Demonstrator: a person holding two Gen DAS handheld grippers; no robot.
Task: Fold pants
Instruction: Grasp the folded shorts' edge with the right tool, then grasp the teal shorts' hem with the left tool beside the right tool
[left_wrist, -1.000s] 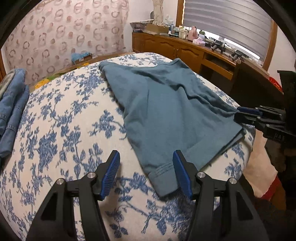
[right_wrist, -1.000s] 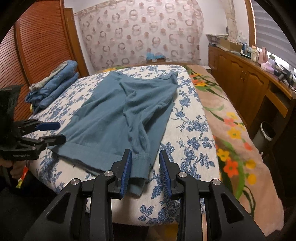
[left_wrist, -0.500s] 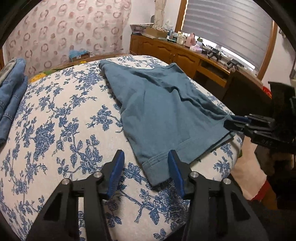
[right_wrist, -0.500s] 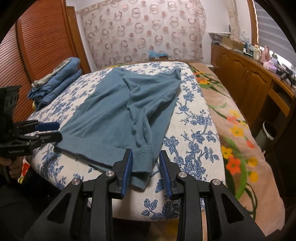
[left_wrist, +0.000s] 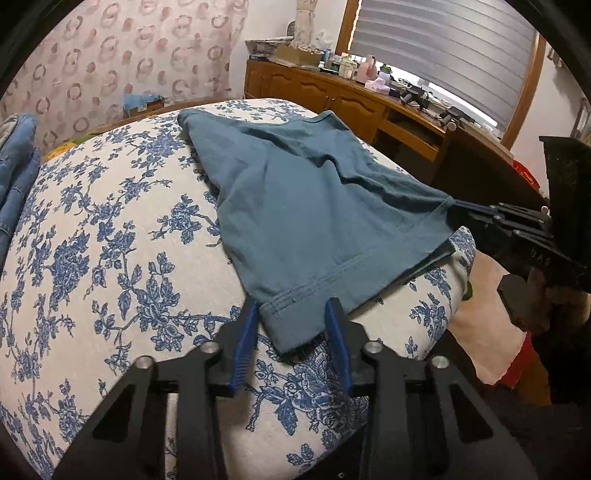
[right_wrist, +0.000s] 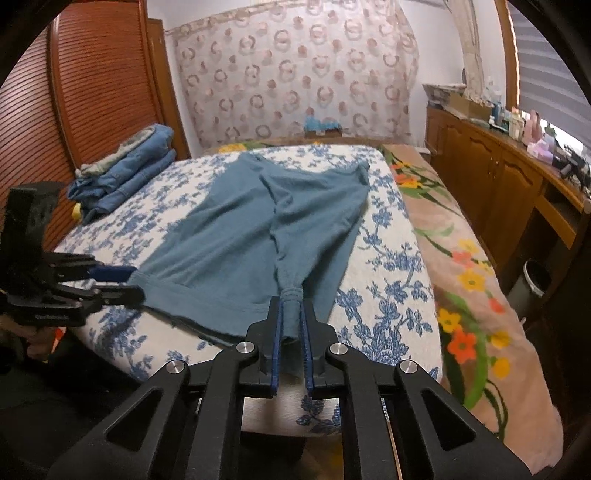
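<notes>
No legible text; gripper (right_wrist: 48, 295) marking blurred.

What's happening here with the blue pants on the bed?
A person with a gripper in each hand is starting to fold teal pants spread on a floral bedspread. The right gripper has just closed on one leg hem, bunching it. The left gripper has been closing around the other hem corner, pads not yet pressing.

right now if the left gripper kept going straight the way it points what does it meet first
Most likely the hem of the teal pants lying between the left gripper pads, then the floral bed cover beneath; depth is hard to judge.
</notes>
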